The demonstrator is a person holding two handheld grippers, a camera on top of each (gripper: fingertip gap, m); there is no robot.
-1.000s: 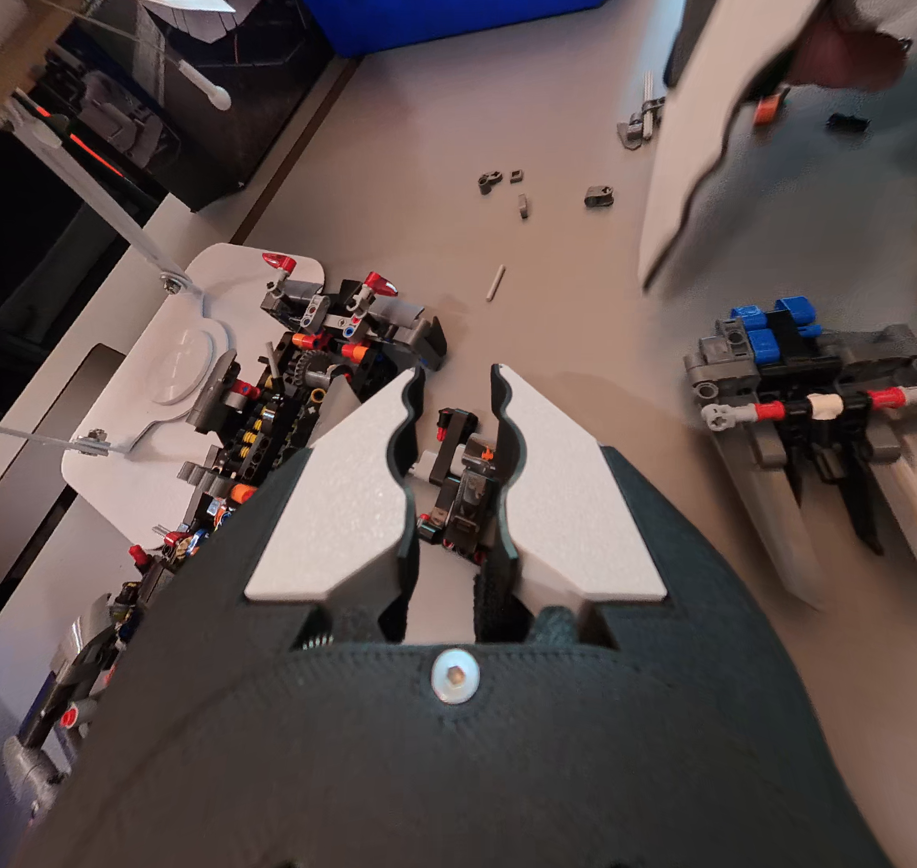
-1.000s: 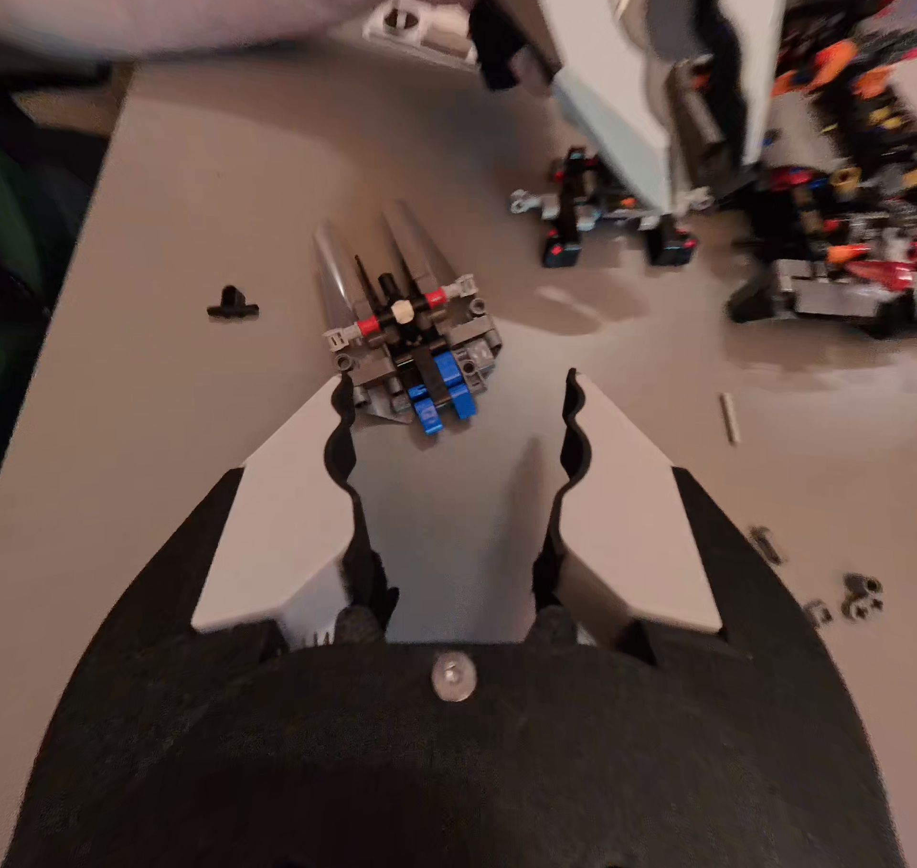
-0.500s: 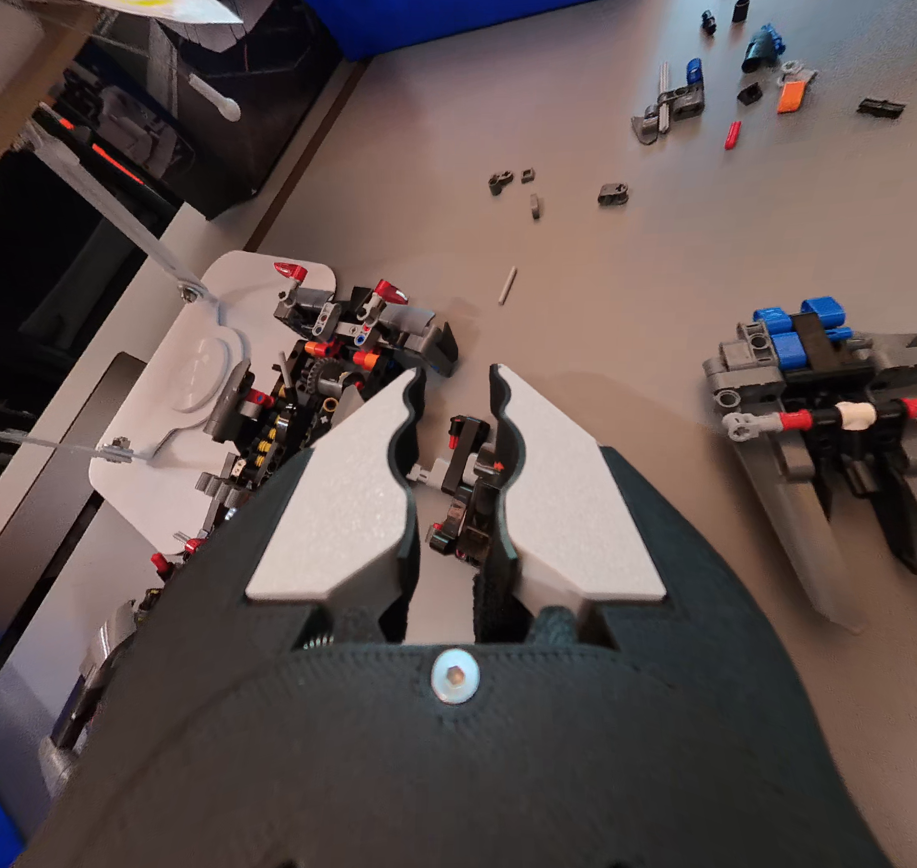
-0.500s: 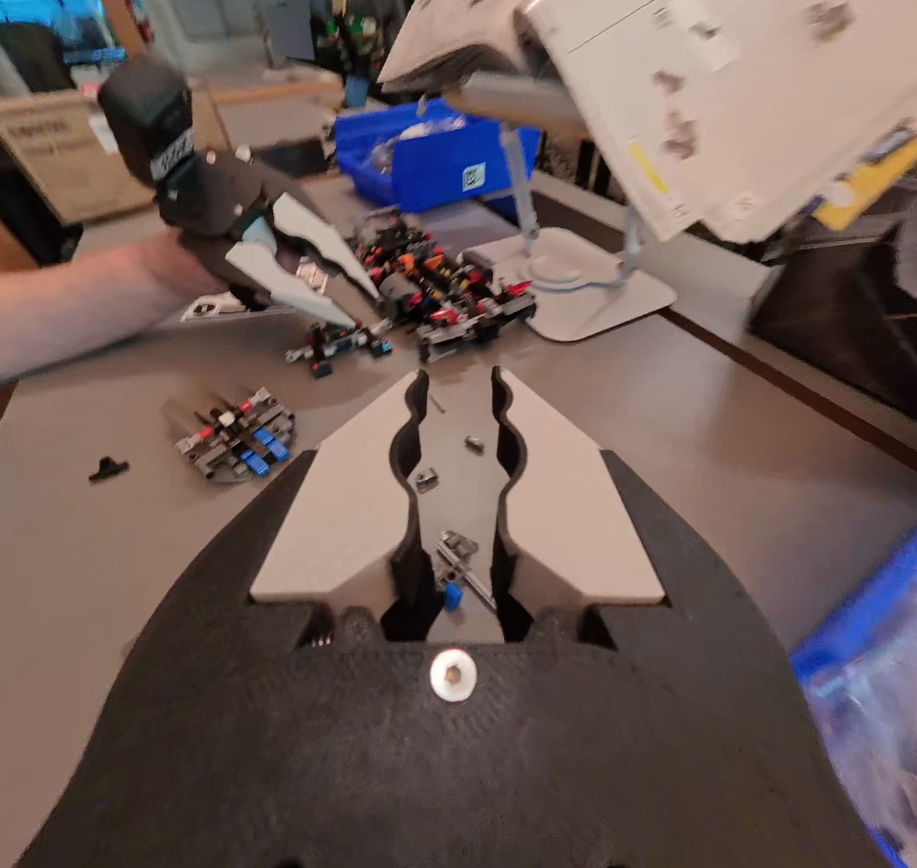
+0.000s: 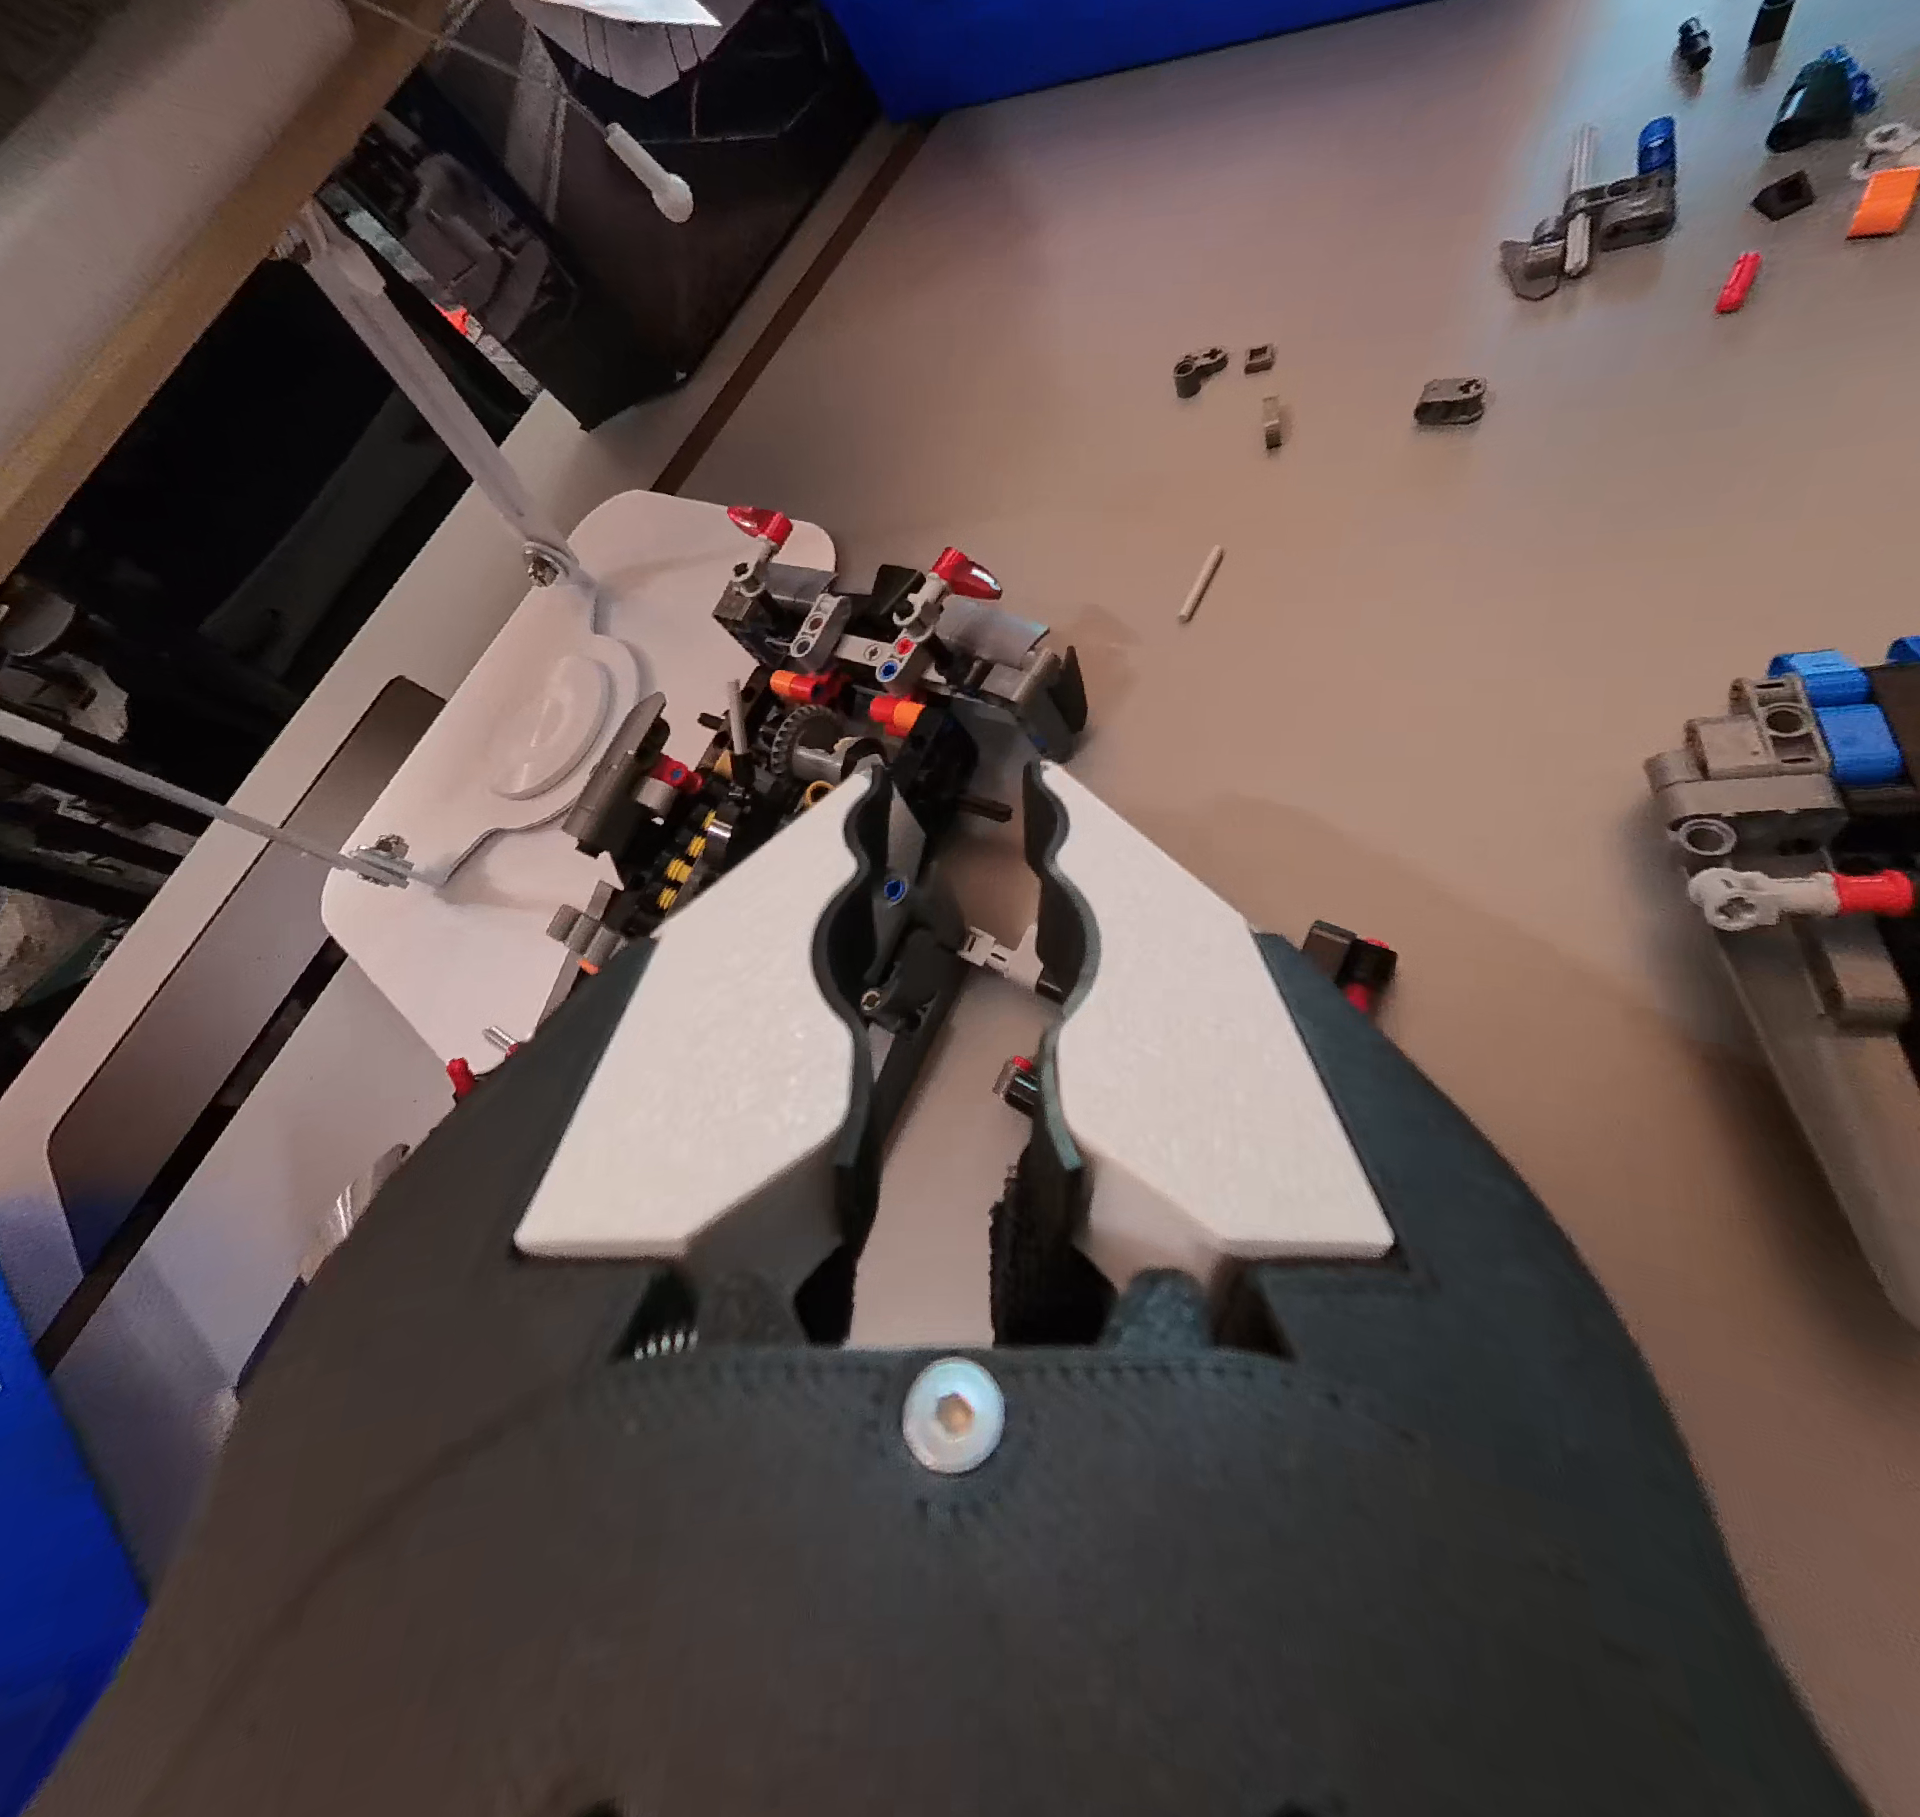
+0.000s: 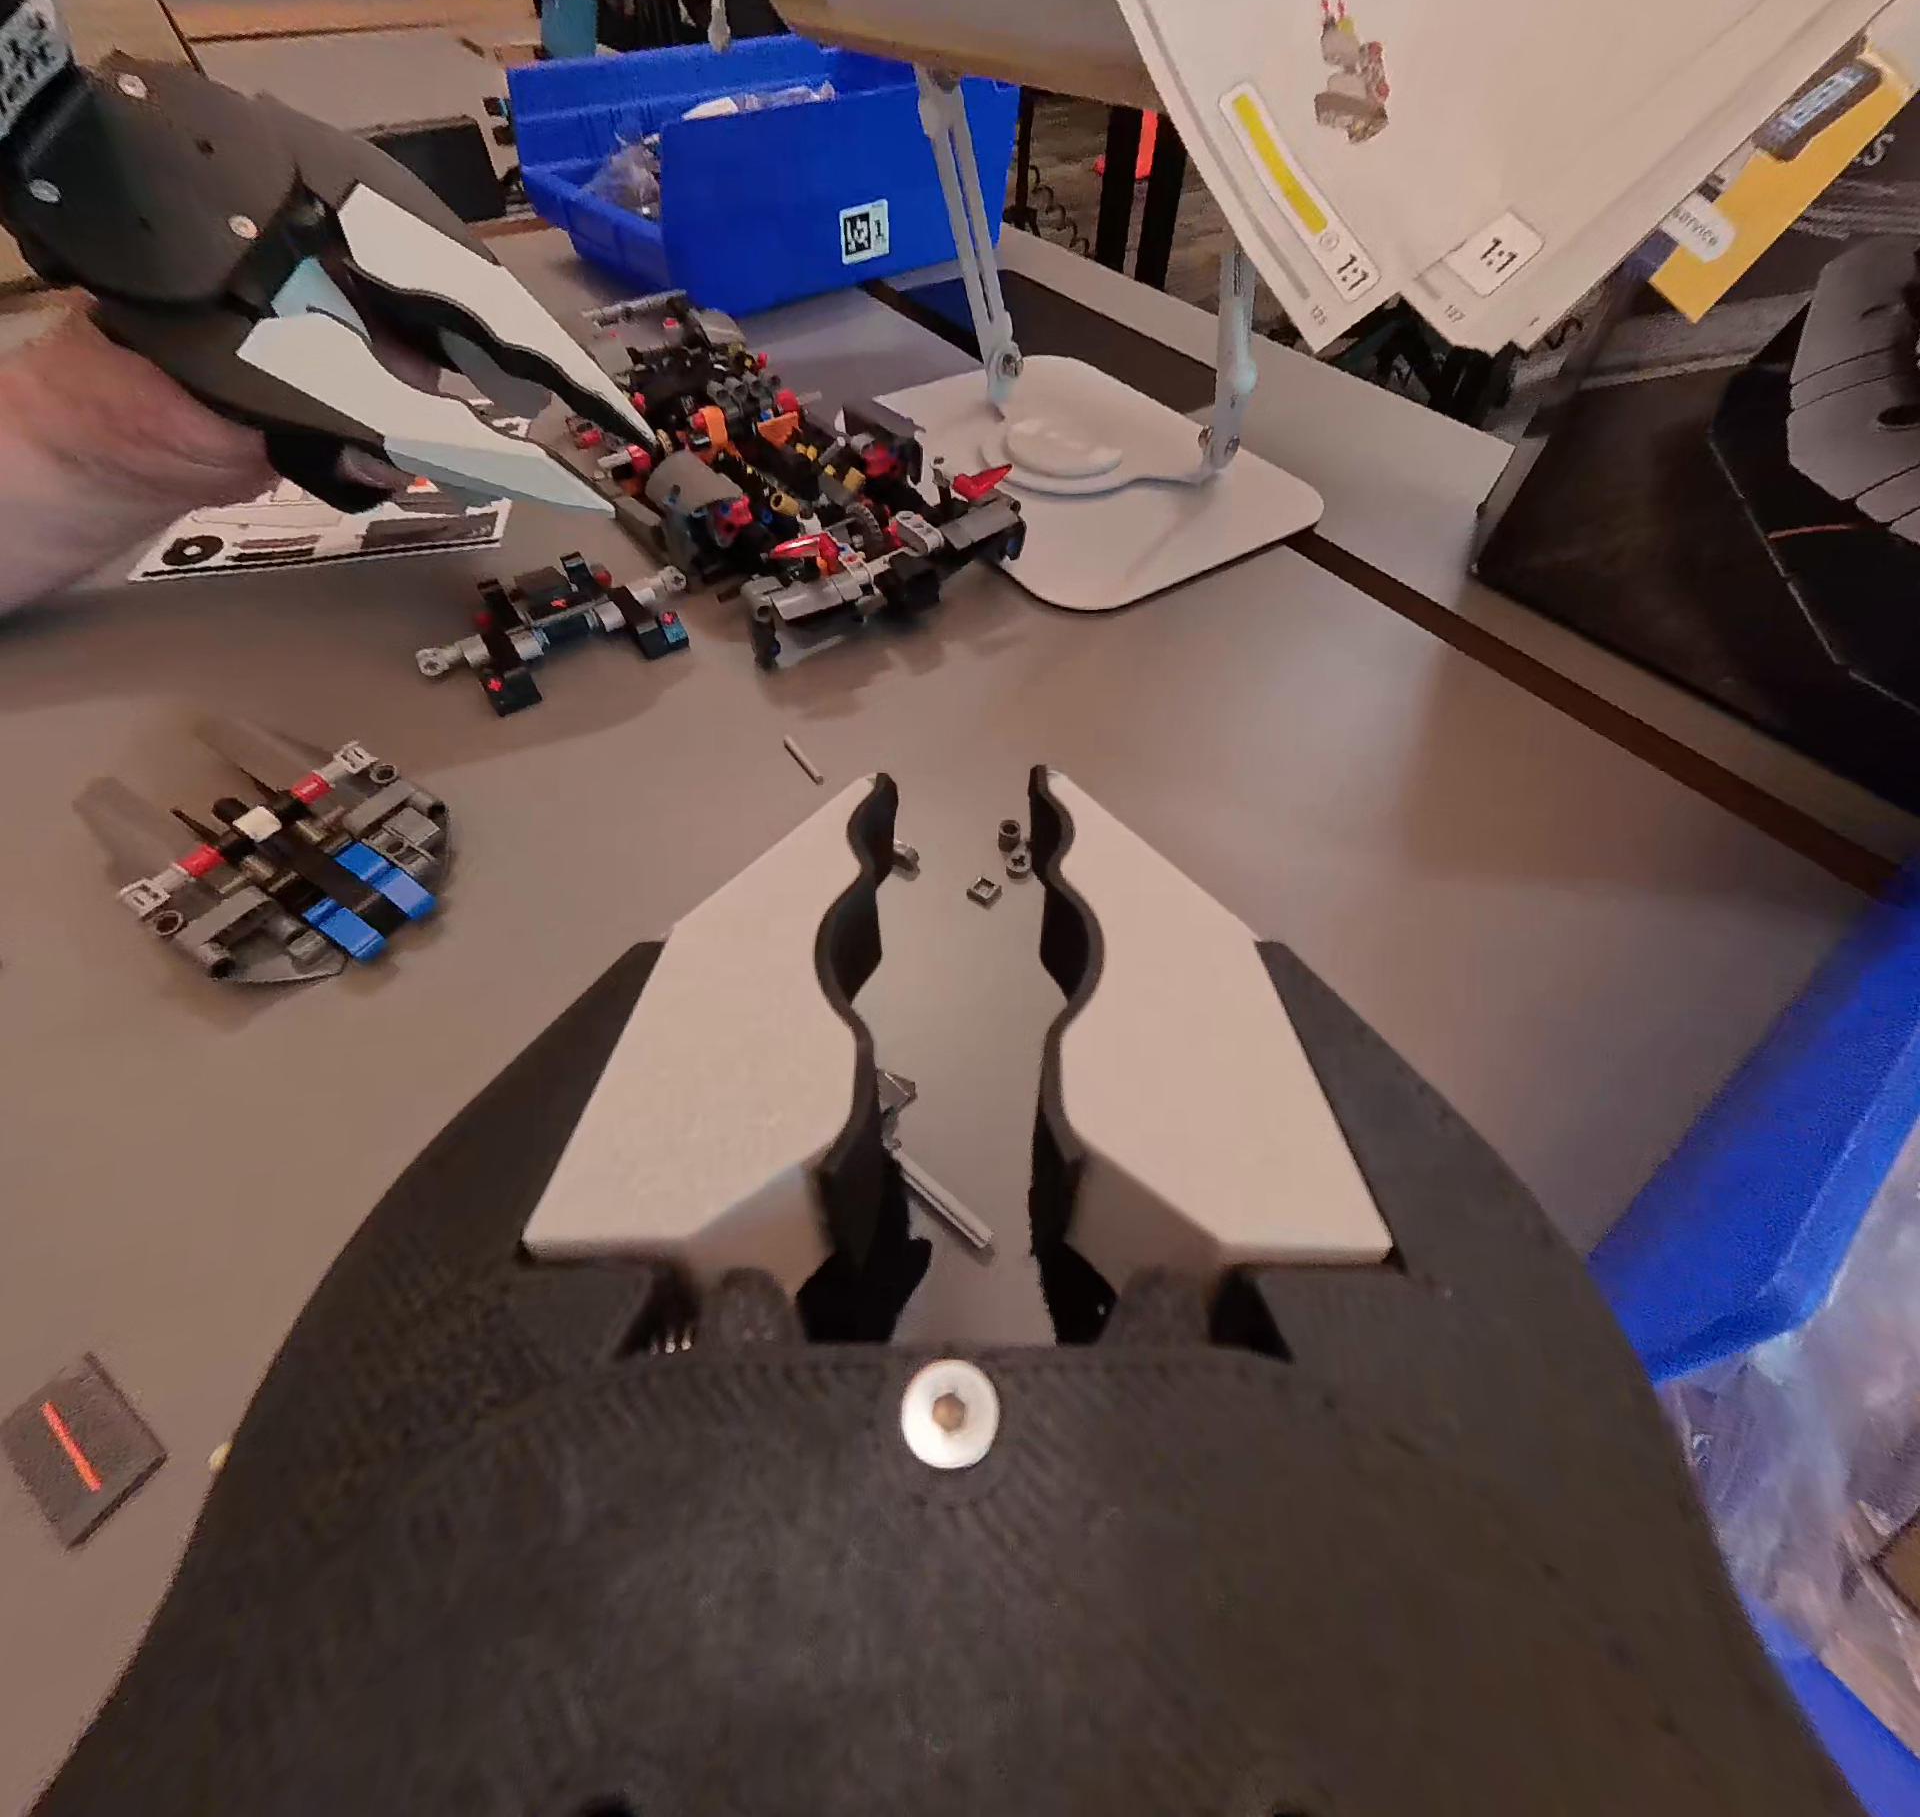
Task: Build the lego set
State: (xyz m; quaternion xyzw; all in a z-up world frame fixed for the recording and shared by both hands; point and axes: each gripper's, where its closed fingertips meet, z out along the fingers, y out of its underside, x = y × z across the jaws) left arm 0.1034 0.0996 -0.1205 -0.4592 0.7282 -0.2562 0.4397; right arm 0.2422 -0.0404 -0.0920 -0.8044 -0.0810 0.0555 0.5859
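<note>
**Left gripper over the car frame, right gripper among the loose pins**

The left gripper [image 5: 951,801] hangs over the near end of the half-built car frame [image 6: 790,489], jaws parted and empty. The frame's long axis runs away from its tips toward the white stand base [image 6: 1195,510]; a small black-and-red piece [image 6: 551,614] lies loose just beside it. The right gripper [image 6: 956,811], also parted and empty, is well apart from the frame, above small grey pins [image 6: 1008,848]. The left is plainly nearer. Open table [image 6: 1299,780] lies between them; the table edge runs close behind the stand.
</note>
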